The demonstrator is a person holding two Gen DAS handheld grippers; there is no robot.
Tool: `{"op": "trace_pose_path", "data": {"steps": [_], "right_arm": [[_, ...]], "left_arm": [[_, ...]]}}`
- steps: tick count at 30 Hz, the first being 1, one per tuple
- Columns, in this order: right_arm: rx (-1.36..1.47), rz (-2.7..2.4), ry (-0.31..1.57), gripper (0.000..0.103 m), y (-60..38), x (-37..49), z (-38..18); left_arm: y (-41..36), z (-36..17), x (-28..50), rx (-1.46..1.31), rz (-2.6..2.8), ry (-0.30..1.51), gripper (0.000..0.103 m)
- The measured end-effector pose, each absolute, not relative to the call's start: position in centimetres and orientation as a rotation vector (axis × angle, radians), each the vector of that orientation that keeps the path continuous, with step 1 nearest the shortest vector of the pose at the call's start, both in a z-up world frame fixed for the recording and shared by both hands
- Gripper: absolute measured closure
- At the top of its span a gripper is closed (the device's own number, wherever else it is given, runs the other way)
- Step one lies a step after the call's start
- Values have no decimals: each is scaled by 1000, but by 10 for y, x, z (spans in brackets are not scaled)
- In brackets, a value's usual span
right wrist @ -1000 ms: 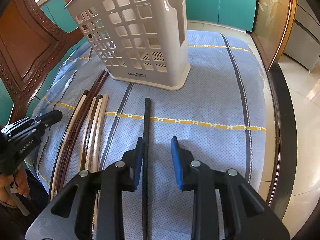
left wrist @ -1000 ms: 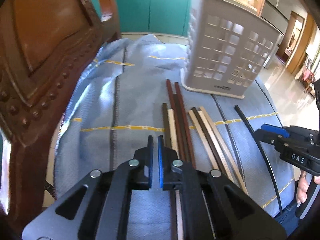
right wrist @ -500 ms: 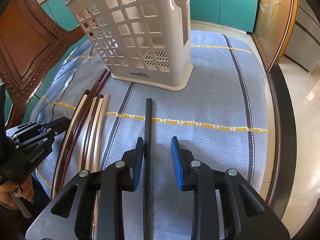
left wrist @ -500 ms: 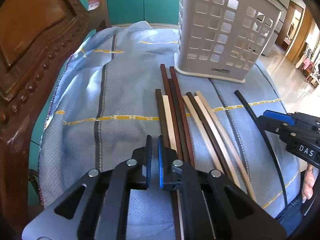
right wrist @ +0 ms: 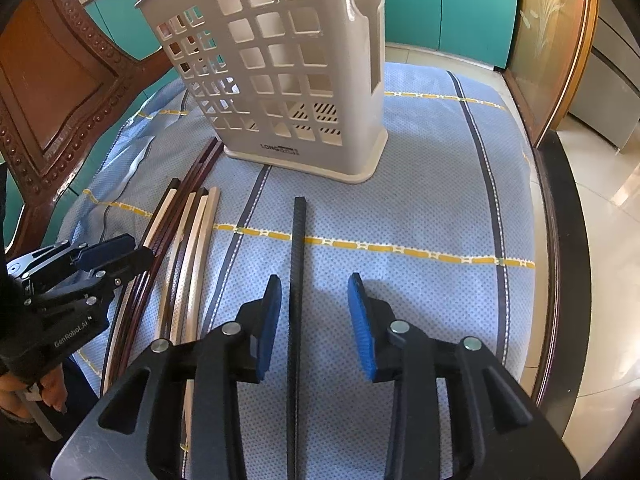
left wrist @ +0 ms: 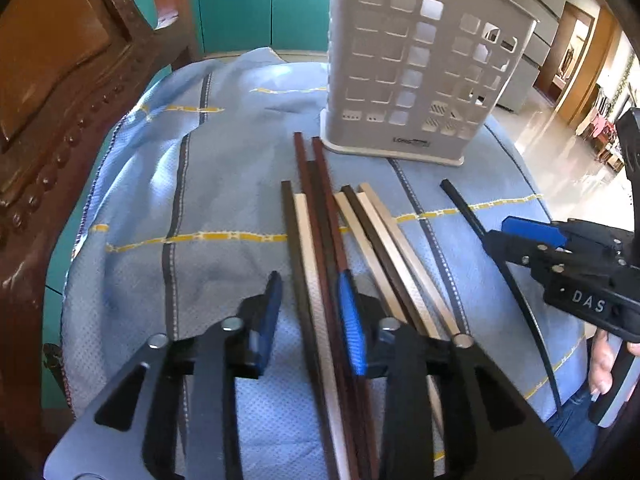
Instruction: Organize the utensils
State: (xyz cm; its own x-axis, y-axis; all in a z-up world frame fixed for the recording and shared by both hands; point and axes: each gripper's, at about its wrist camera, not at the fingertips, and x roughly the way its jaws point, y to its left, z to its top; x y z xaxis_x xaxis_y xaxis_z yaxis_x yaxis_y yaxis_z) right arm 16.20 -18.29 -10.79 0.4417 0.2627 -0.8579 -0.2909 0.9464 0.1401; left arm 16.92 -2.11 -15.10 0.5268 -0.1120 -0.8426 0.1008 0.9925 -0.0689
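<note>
Several chopsticks (left wrist: pixel 320 240), brown, cream and dark red, lie side by side on a blue cloth (left wrist: pixel 224 200); they also show in the right wrist view (right wrist: pixel 188 232). A single black chopstick (right wrist: pixel 297 264) lies apart to their right (left wrist: pixel 472 220). A white slotted utensil holder (left wrist: pixel 416 68) stands upright beyond them (right wrist: pixel 288 72). My left gripper (left wrist: pixel 310 308) is open, its jaws straddling the left chopsticks. My right gripper (right wrist: pixel 314 316) is open with the black chopstick between its jaws.
A carved wooden chair back (left wrist: pixel 60 80) rises at the left edge of the cloth (right wrist: pixel 48 92). Teal cabinets (left wrist: pixel 260 0) stand behind. The surface's dark rim (right wrist: pixel 560 240) and tiled floor lie to the right.
My left gripper has opened from shut and moved right over the leftmost chopsticks. My right gripper has stayed open over the black chopstick.
</note>
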Motion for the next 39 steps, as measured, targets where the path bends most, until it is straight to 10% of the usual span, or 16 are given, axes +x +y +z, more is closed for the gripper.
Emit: {"op": "trace_pose_path", "data": {"steps": [6,39], "right_arm": [[-34,346,1055,68,-180,161,-109],[-69,327,1045,63,-179,159,-110]], "left_arm": [[-15,-146,167,-8,-106,992,101],[-3,-145,164,-19,-57,1006,84]]}}
